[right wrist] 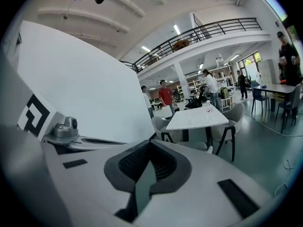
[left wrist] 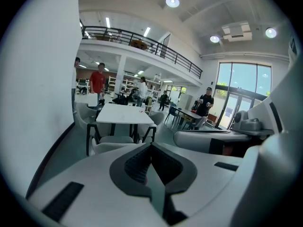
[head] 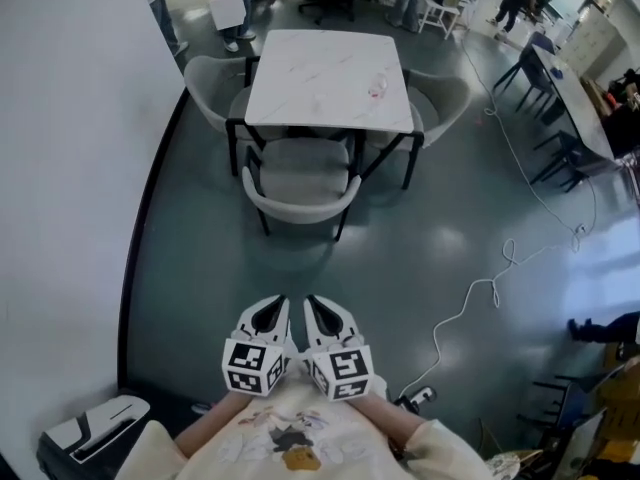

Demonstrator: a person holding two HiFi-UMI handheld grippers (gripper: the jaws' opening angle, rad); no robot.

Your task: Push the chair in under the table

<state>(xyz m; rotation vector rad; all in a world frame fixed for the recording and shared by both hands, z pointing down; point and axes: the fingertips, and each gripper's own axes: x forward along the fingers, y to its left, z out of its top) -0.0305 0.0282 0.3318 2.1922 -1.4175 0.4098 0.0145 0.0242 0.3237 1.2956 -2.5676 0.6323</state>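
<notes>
Grey chair (head: 298, 186), half under the table (head: 328, 76), stood well ahead with its back facing the left gripper (head: 278, 306) and right gripper (head: 313, 305), equally near, both closed tight and empty.

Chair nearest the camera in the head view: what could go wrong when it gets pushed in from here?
1. The left gripper and right gripper are both shut; narrow closed tips may slip off the chair at its curved back.
2. The chair sits between the table and its dark legs, so a skewed push could catch one.
3. The white cable on the floor to the right could snag a foot on the approach.
</notes>
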